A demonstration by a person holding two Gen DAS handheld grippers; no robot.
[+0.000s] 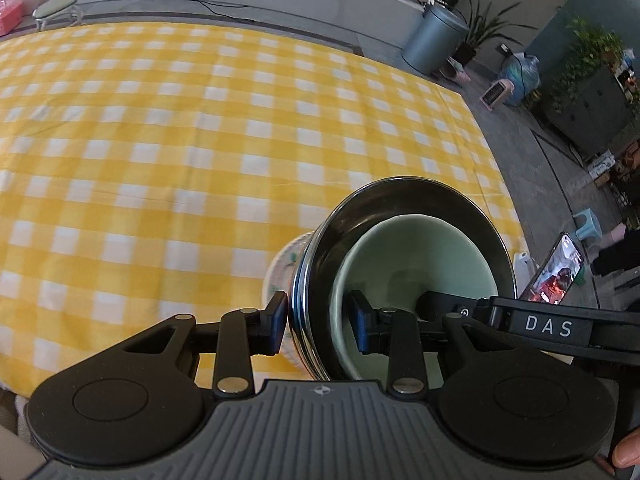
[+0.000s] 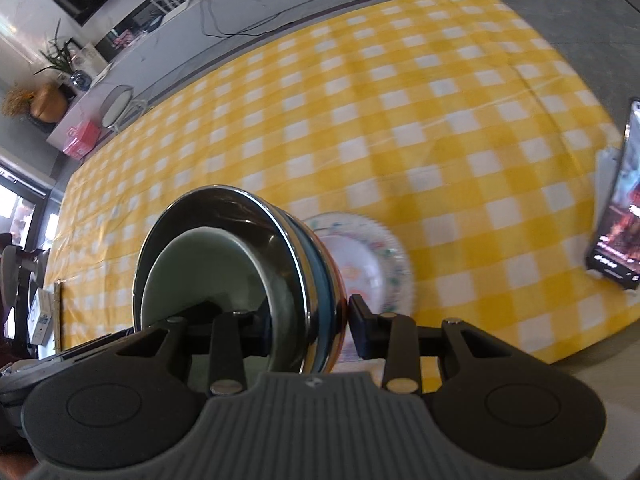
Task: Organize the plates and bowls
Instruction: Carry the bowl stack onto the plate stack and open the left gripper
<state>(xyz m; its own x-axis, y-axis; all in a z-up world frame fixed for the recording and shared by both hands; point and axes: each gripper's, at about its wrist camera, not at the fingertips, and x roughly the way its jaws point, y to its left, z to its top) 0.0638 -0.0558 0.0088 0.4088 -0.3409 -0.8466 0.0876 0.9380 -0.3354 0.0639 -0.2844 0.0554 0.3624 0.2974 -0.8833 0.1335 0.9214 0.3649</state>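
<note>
A stack of dishes is held tilted above the yellow checked table. A pale green bowl [image 1: 416, 256] sits inside a steel bowl [image 1: 360, 208], over a white patterned plate [image 1: 282, 264]. My left gripper [image 1: 320, 320] is shut on the stack's rim, one finger outside, one inside the green bowl. My right gripper [image 2: 308, 320] is shut on the opposite rim of the same stack: green bowl [image 2: 208, 272], steel bowl [image 2: 240, 208], a blue dish rim [image 2: 322, 280] and the plate [image 2: 360, 264]. The right gripper's arm [image 1: 560, 326] shows in the left wrist view.
The yellow checked tablecloth [image 1: 200, 140] spreads ahead in both views. A phone [image 2: 616, 208] stands propped at the table's right edge; it also shows in the left wrist view [image 1: 556, 270]. A bin [image 1: 434, 36], plants and a stool [image 1: 56, 2] stand beyond the table.
</note>
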